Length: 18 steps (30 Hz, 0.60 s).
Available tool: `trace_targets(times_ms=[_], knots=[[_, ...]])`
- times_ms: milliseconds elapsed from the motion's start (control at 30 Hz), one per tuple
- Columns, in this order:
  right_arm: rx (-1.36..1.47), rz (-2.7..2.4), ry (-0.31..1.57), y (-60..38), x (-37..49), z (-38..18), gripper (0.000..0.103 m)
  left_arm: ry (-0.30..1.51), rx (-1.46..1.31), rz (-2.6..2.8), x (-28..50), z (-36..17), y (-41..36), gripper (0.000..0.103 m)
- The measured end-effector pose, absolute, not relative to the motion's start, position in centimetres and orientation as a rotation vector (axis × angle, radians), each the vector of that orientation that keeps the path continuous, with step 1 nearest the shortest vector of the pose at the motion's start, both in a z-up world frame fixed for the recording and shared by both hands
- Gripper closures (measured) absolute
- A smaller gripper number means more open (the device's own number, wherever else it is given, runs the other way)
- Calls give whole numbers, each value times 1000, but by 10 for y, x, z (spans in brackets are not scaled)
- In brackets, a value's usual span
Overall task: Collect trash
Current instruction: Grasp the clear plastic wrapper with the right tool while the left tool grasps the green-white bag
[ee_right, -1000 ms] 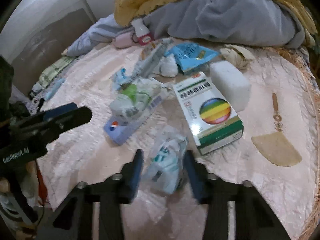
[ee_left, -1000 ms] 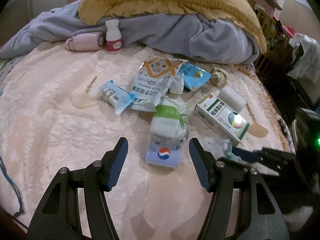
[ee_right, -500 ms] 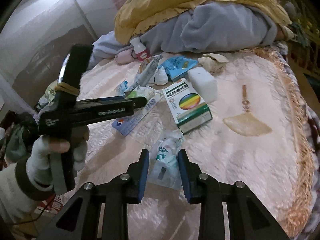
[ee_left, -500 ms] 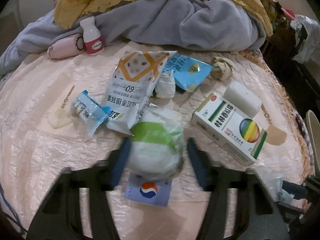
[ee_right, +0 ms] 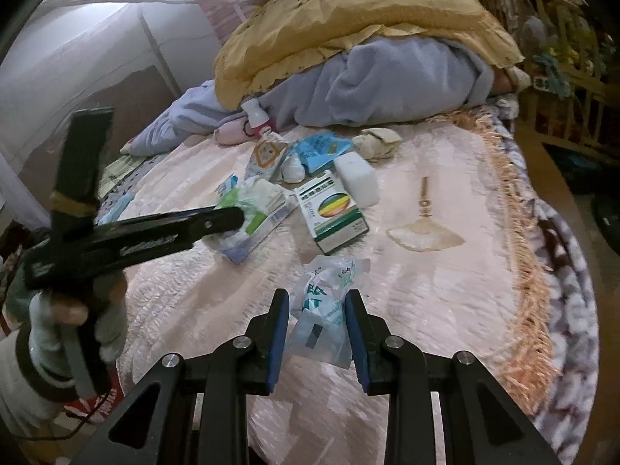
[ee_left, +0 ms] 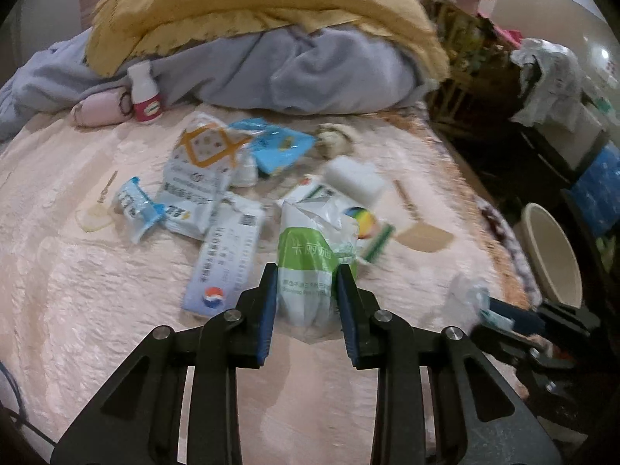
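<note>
My left gripper [ee_left: 307, 275] has a green and white packet [ee_left: 310, 248] between its blue pads, jaws still closing, and the packet is lifted off the pink bedspread [ee_left: 77, 310]. In the right wrist view the same left gripper [ee_right: 232, 217] reaches in from the left, held by a gloved hand [ee_right: 73, 321]. My right gripper [ee_right: 317, 298] is shut on a crumpled clear plastic bag [ee_right: 325, 310]. More trash lies behind: a medicine box [ee_right: 333, 209], a white block [ee_right: 356, 178], a blue wrapper [ee_right: 317, 147], an orange and white pouch [ee_left: 201, 155] and a long label strip [ee_left: 224, 263].
A yellow quilt [ee_left: 252, 4] and a grey blanket [ee_left: 329, 73] are heaped at the back, with a small red and white bottle [ee_left: 145, 91] against them. The bed's fringed edge [ee_right: 515, 255] runs down the right. A pale basin [ee_left: 550, 252] stands off the bed.
The left gripper closed on the green and white packet and lifted it off the label strip. The right gripper drew back and up with the plastic bag, away from the medicine box.
</note>
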State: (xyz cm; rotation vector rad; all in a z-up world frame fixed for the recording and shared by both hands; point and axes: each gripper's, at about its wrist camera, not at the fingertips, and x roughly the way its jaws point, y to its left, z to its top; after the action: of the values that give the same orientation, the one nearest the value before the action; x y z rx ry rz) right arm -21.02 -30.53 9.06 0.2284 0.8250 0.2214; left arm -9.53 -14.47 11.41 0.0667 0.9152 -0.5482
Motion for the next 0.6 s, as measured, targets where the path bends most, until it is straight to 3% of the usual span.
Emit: trace_targets(times_ms=[600], knots=[[273, 81, 767, -365, -254, 108, 74, 858, 137, -676, -147, 139, -212, 76]])
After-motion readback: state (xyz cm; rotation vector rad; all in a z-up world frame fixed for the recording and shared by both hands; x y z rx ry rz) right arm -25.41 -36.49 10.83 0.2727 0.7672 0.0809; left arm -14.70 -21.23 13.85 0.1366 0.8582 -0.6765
